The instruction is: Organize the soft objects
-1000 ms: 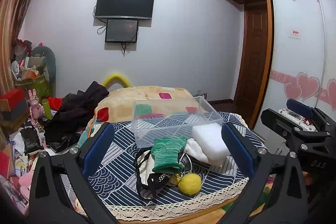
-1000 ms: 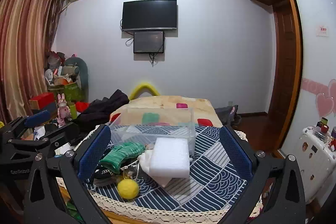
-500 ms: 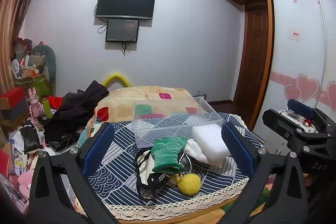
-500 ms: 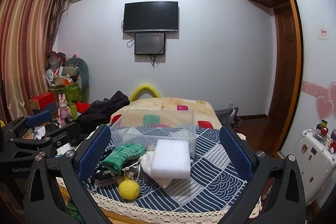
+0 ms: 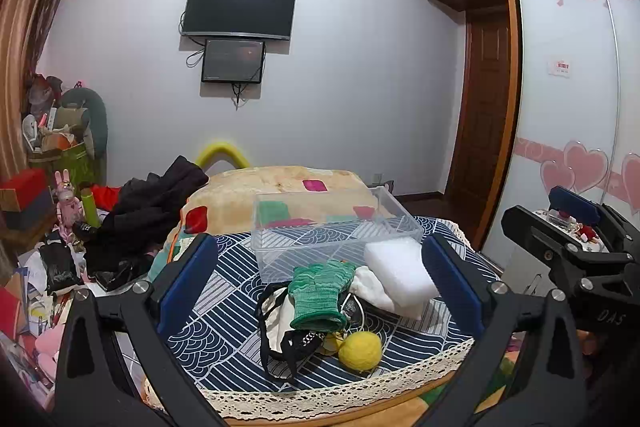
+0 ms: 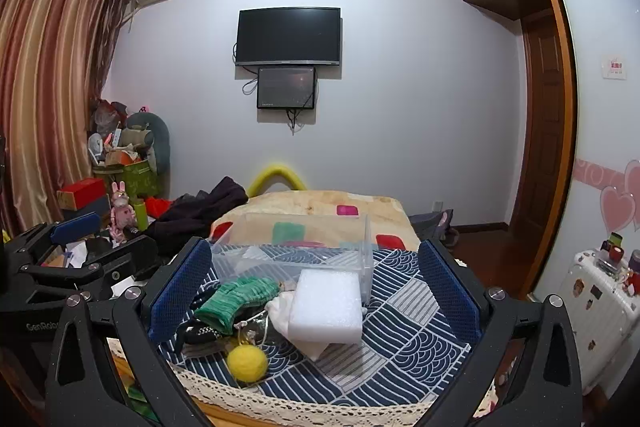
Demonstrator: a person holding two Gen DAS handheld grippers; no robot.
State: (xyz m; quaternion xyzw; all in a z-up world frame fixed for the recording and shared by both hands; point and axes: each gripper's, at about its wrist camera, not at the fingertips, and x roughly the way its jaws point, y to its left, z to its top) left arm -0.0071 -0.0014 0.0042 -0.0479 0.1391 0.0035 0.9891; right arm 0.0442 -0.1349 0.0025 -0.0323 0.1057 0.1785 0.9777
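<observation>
While little has altered across the last second, these points are noted:
Change: both views have been drawn back and slightly up; nothing on the table has been shifted.
Left gripper (image 5: 316,283): jaws spread wide, nothing held.
Right gripper (image 6: 316,287): jaws likewise released, empty.
Soft pile: green glove (image 5: 322,293), white foam block (image 5: 400,273), white cloth (image 5: 372,289) and yellow ball (image 5: 360,351) are heaped together on the patterned tablecloth (image 5: 224,323).
Clear bin (image 5: 334,227): set just behind the pile, apparently empty.
Meaning: sorting is judged not yet begun; a first pick remains to be chosen.
</observation>
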